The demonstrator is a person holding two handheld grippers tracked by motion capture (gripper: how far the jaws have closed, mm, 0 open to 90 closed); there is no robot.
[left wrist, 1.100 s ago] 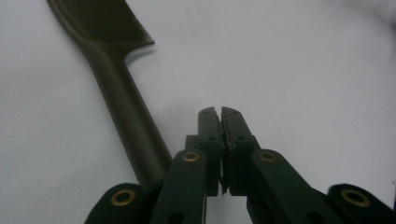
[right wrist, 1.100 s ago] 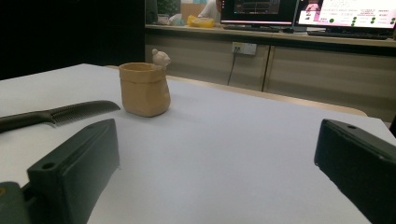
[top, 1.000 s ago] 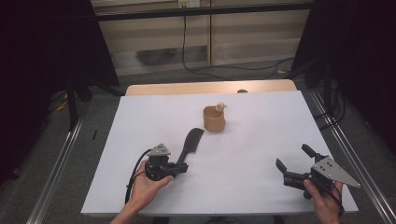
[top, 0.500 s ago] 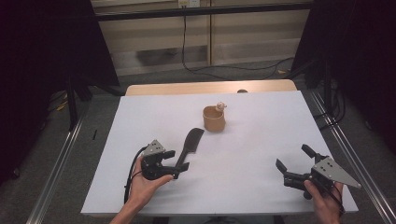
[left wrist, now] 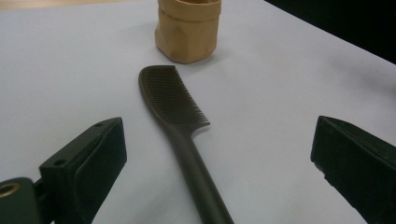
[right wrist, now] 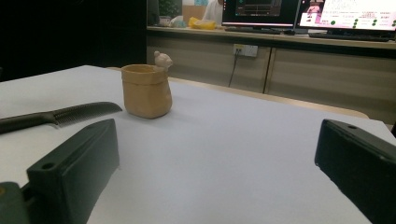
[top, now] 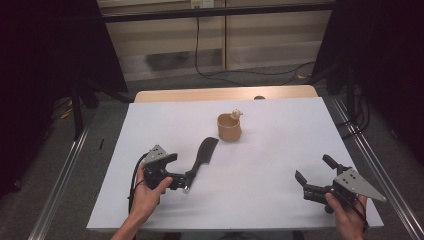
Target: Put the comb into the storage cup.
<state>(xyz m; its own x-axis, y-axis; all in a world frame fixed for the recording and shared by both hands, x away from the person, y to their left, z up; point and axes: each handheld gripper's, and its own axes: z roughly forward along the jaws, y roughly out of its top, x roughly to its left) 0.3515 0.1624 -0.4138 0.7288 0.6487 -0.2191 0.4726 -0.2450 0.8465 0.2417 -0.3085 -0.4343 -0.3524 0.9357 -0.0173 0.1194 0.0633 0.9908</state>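
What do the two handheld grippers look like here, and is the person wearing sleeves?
Both the left gripper and right gripper are black, with two blocky jaws and a grey three-cornered plate on top. A black cable trails from the left one. The forearms in view are bare.

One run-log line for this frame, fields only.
left gripper: open, jaws either side of comb handle | comb: flat on table | cup: upright beyond comb | right gripper: open, empty

No readable text, label, brand or number anywhere. Monitors (right wrist: 299, 11) behind table in right gripper view show coloured windows and rows of lines, too small and blurred to read. Comb (left wrist: 180, 123), tan cup (left wrist: 188, 29), both grippers: no markings visible.
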